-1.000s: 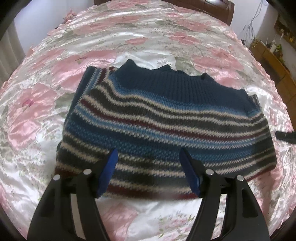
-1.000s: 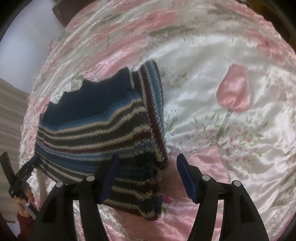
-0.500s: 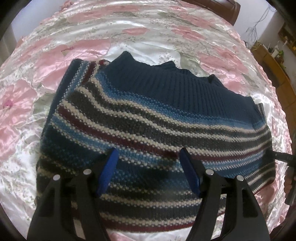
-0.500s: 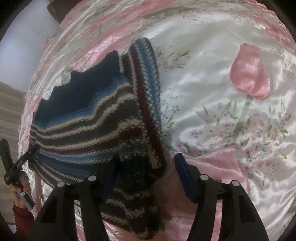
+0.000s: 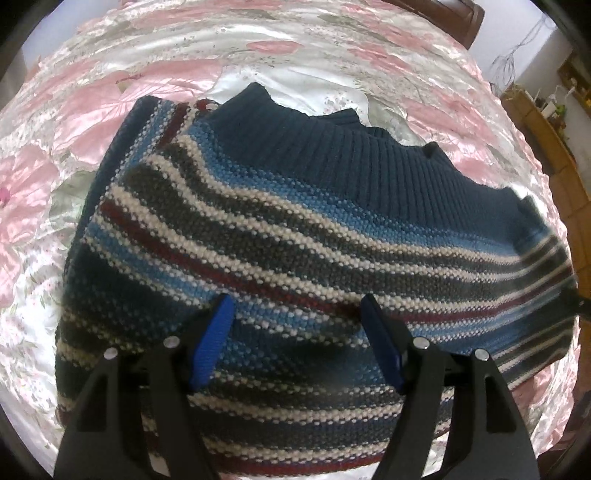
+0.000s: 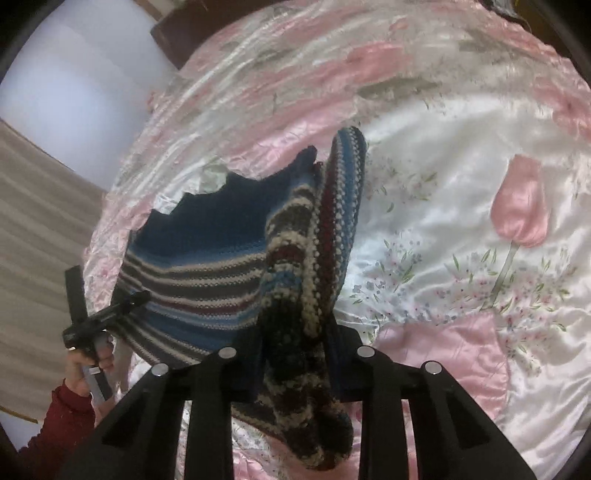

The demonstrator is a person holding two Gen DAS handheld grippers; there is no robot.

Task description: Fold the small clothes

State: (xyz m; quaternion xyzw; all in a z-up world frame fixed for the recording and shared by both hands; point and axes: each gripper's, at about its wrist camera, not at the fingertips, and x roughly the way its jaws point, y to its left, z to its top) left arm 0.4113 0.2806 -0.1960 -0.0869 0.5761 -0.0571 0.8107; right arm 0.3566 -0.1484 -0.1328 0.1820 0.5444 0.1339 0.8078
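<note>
A small knitted sweater (image 5: pixel 295 229) with navy, blue, white, grey and maroon stripes lies on the bed, its ribbed navy band at the far side. My left gripper (image 5: pixel 299 332) hangs open low over its near part, blue pads (image 5: pixel 214 339) apart with knit beneath them. In the right wrist view the sweater (image 6: pixel 207 258) is raised at its right edge, and my right gripper (image 6: pixel 295 354) is shut on that bunched edge. There the left gripper (image 6: pixel 107 317) shows at the sweater's left edge, held by a hand (image 6: pixel 81 369) in a red sleeve.
A pink and white floral satin bedspread (image 5: pixel 155 85) covers the bed and spreads wide to the right (image 6: pixel 480 240). A dark wooden headboard (image 5: pixel 450 14) stands at the far end, wooden furniture (image 5: pixel 554 147) at the right. A beige curtain (image 6: pixel 33 258) hangs on the left.
The right gripper's fingers have come together on the sweater's right edge, which now bunches and rises. The left gripper has moved forward and lower over the sweater, still open.
</note>
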